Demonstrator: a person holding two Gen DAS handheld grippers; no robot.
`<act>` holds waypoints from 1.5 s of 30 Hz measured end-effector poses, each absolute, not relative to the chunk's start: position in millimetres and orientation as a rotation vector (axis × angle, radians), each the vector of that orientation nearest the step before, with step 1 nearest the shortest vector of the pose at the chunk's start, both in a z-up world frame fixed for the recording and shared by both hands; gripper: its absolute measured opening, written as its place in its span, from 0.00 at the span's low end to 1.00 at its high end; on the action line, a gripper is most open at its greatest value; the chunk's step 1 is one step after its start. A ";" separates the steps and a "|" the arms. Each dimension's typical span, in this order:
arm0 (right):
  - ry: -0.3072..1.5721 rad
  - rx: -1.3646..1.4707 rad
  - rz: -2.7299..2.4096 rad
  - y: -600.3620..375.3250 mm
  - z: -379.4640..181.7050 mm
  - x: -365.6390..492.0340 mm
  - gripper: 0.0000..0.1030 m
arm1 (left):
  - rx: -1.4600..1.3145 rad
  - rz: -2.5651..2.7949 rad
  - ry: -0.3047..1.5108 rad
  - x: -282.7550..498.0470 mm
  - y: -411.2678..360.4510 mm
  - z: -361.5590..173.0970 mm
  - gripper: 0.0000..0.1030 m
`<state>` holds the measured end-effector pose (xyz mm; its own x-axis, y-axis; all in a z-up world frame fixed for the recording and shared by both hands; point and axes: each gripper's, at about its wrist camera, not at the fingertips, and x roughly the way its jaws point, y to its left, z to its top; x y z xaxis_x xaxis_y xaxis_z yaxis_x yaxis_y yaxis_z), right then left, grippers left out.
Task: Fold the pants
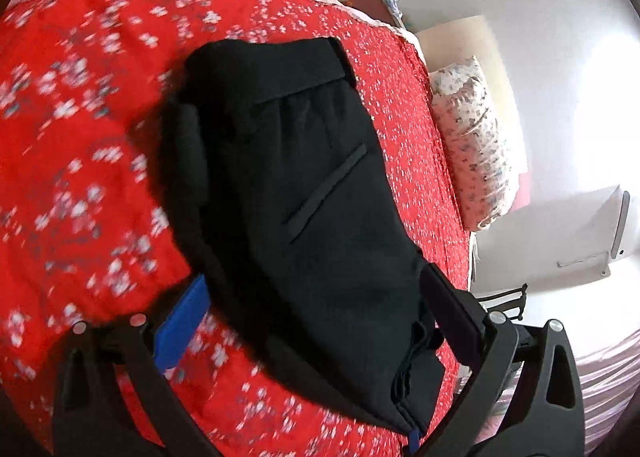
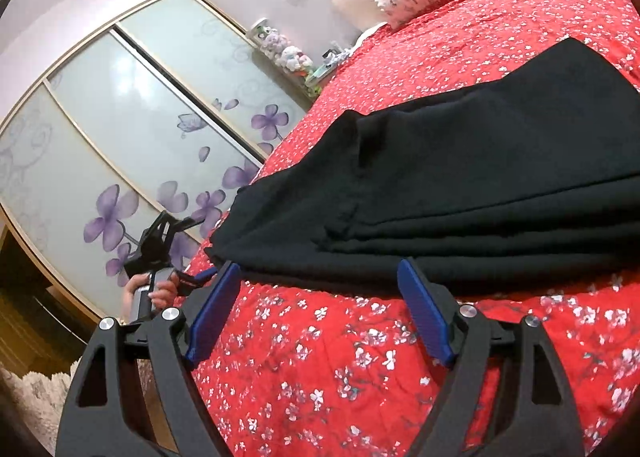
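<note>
Black pants [image 1: 296, 193] lie folded in layers on a red flowered bedspread [image 1: 80, 137]. In the left wrist view my left gripper [image 1: 316, 297] is open, its fingers on either side of the near end of the pants, with cloth lying over the gap between them. In the right wrist view the pants [image 2: 460, 193] show as a stack of folded layers. My right gripper [image 2: 320, 285] is open and empty, its blue pads [image 2: 424, 309] just short of the stack's near edge. The left gripper [image 2: 160, 253] shows there in a hand at the bed's left edge.
A flowered pillow [image 1: 472, 137] lies at the head of the bed. A wardrobe with purple-flower sliding doors [image 2: 120, 129] stands beside the bed. A shelf with soft toys [image 2: 288, 57] is by the wall. The red bedspread [image 2: 320, 377] spreads under my right gripper.
</note>
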<state>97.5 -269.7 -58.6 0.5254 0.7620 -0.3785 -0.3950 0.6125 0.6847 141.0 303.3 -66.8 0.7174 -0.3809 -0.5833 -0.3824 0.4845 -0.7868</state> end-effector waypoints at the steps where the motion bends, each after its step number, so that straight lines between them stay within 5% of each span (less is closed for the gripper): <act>1: 0.722 0.574 0.740 -269.6 -58.9 97.6 0.80 | -1.096 -0.011 0.802 144.2 302.9 -64.5 0.98; 8: 0.724 0.565 0.750 -267.5 -61.1 96.8 0.82 | -1.087 -0.194 0.644 139.8 302.3 -42.2 0.98; 23: 0.720 0.561 0.753 -263.4 -61.2 95.6 0.82 | -1.170 -0.058 0.690 151.7 308.2 -74.4 0.91; 28: 0.720 0.567 0.765 -264.4 -62.7 97.0 0.82 | -1.089 -0.224 0.611 143.4 301.1 -62.1 0.76; 33: 0.722 0.562 0.769 -263.0 -62.2 98.4 0.82 | -1.121 -0.096 0.724 151.9 309.3 -83.4 0.72; 38: 0.722 0.561 0.769 -263.0 -62.1 98.8 0.82 | -1.058 -0.034 0.762 152.9 300.0 -79.0 0.74; 45: 0.720 0.557 0.775 -261.9 -62.8 100.2 0.82 | -1.085 -0.015 0.729 170.1 297.9 -74.4 0.89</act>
<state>100.2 -261.9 -62.8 0.5036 0.7812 -0.3690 -0.4254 0.5960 0.6811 170.1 297.9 -74.4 0.7700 -0.3534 -0.5312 -0.3309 0.4908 -0.8060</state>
